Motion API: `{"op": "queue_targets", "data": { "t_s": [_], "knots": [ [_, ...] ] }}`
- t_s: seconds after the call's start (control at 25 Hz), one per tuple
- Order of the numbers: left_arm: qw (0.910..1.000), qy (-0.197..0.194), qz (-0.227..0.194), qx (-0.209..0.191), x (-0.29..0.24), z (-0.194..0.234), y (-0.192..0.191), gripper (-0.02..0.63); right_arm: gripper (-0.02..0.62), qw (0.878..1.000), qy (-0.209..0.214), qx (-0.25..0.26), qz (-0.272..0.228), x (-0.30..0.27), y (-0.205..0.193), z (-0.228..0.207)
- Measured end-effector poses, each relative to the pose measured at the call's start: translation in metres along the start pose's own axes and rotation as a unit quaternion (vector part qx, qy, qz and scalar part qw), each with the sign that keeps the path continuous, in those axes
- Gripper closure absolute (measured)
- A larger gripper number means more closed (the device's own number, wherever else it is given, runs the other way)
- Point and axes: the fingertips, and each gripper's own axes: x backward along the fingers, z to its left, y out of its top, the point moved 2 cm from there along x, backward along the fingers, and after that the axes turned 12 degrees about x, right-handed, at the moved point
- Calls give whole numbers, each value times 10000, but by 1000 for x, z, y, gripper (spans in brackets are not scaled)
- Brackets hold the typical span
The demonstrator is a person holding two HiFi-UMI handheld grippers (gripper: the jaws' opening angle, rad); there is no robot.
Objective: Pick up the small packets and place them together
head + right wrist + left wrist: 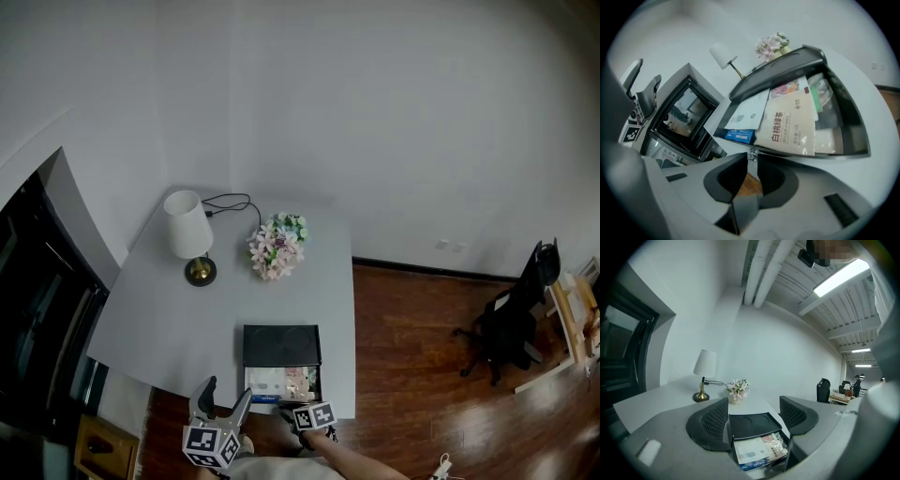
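A black box with its lid laid back stands at the near edge of the grey table, and several small packets lie in it. In the right gripper view I see a beige printed packet, a white one and a blue one in the box. My right gripper is at the box's front rim, its jaws nearly together, pinching a small crinkly clear wrapper edge. My left gripper hangs open before the box, holding nothing.
A white-shaded brass lamp and a flower bunch stand at the table's far side, with a black cable behind. A dark window is at the left, an office chair on the wood floor at the right.
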Motion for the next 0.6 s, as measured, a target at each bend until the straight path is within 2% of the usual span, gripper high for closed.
{"op": "queue_targets", "data": {
  "t_s": [0.24,0.32,0.44,0.52,0.56,0.6],
  "knots": [
    [9999,8,116,31,0,-1,-10,256,531,10000,-56,-11,-13,8,5,1],
    [9999,-5,120,6,0,-1,-10,256,531,9995,-281,-92,61,14,5,2],
    [9999,-25,95,-77,-3,-4,-8,256,529,9977,-648,151,118,24,5,4],
    [9999,-27,68,-109,-5,-5,-7,256,534,9980,-592,217,91,28,3,8],
    [9999,-31,62,-122,-6,-6,-7,256,490,9985,-501,201,78,29,1,10],
    [9999,-39,57,-135,-7,-7,-6,256,486,9991,-375,181,36,32,0,12]
  ]
}}
